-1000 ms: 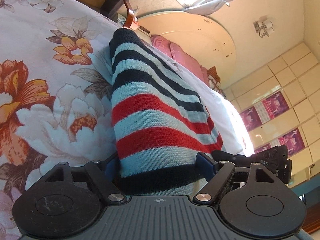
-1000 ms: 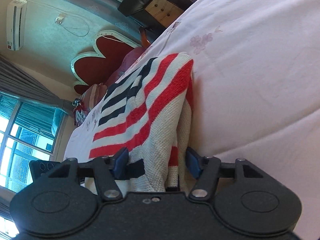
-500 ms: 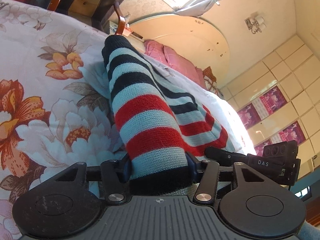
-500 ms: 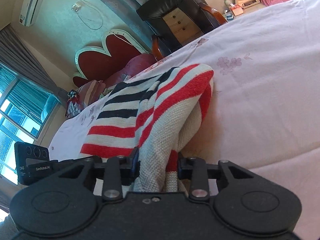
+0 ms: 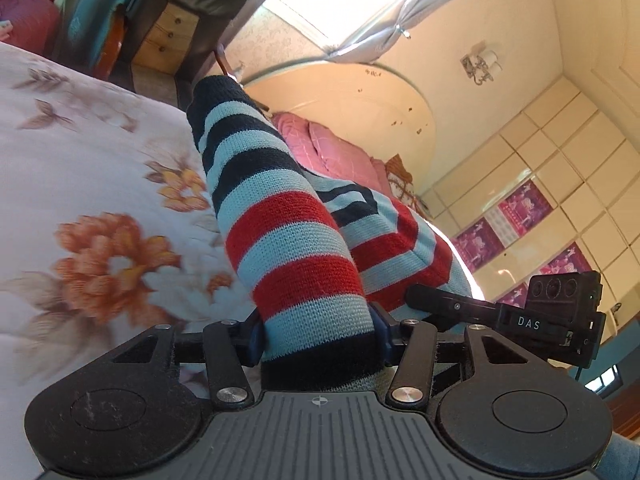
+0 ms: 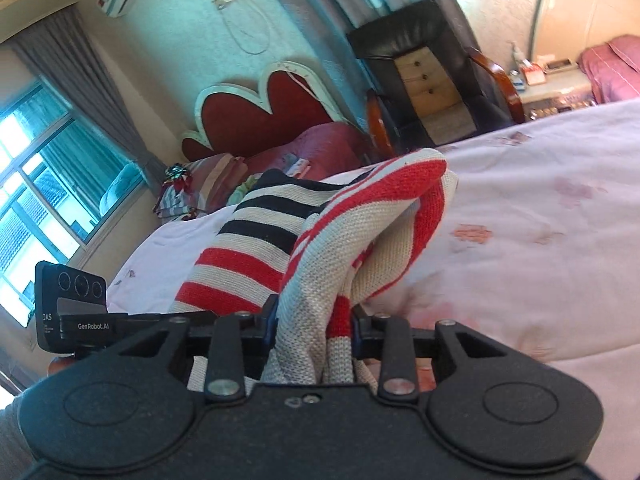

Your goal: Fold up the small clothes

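The left gripper (image 5: 318,336) is clamped on the dark hem end of a striped knit garment (image 5: 288,232), its blue pads pressing the folded cloth from both sides. The right gripper (image 6: 314,328) is closed on another bunched part of the same garment (image 6: 360,232), with cream and red knit squeezed between its pads. In the left wrist view the other gripper's black body, marked DAS, shows just beside the garment on its right; in the right wrist view the other gripper shows at the left, marked GenRobot.AI.

The garment hangs between the two grippers and rises off the bed (image 5: 80,152), draped in a doubled ridge; its far end, with navy and pale stripes, trails back toward the bed's far edge. The bed's cover is pale with orange and brown flowers.

Beyond the bed's far edge stand a dark armchair (image 6: 416,52) and pink pillows (image 5: 320,148).
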A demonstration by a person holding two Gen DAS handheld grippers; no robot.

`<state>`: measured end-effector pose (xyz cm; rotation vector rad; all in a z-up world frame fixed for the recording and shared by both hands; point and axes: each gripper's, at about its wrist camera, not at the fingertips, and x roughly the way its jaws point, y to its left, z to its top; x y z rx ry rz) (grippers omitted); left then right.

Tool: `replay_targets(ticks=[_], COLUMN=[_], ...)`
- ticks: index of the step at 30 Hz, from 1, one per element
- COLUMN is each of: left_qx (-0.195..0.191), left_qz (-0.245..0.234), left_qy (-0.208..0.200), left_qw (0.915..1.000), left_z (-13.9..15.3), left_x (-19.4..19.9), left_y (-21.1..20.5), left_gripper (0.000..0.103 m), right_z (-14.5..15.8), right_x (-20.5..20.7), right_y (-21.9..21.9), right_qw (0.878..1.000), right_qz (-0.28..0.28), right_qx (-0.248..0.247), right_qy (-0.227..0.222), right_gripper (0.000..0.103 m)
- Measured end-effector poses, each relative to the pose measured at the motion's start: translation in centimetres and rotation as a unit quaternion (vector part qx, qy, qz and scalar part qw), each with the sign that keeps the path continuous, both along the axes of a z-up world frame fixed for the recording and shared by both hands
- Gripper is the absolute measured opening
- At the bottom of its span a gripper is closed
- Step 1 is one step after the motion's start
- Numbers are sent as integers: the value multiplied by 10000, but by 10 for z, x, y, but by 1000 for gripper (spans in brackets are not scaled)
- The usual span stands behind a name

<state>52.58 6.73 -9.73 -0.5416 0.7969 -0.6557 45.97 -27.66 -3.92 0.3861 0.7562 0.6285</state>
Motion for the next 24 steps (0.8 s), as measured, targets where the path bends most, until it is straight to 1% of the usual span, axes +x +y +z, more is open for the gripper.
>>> replay_targets(ticks=[6, 12, 16, 20, 22, 24], left_qx=[71, 90, 19, -122, -131, 3], left_qz=[342, 584, 624, 657, 709, 796], left_qy=[-24, -2, -29, -2, 97, 302], left_qw=[9994, 9983, 9980, 9978, 9974, 9964], left_z=[1, -8, -21, -36, -47, -62], left_x=[-25, -49, -62, -71, -74, -74], left_y=[75, 138, 169, 197, 206, 209], left_gripper=[51, 51, 51, 51, 51, 51], right_z=[0, -9, -15, -24, -29, -38], right_x=[-4, -8, -17, -22, -26, -26], right_y=[70, 135, 171, 193, 202, 208], right_qw=[9997, 9987, 9981, 9976, 9972, 9970], right_qz=[237, 485, 560, 593, 624, 617], right_qx=[74, 184, 231, 325, 345, 338], right_qy=[-85, 9, 64, 162, 215, 332], right_gripper=[32, 32, 32, 32, 32, 32])
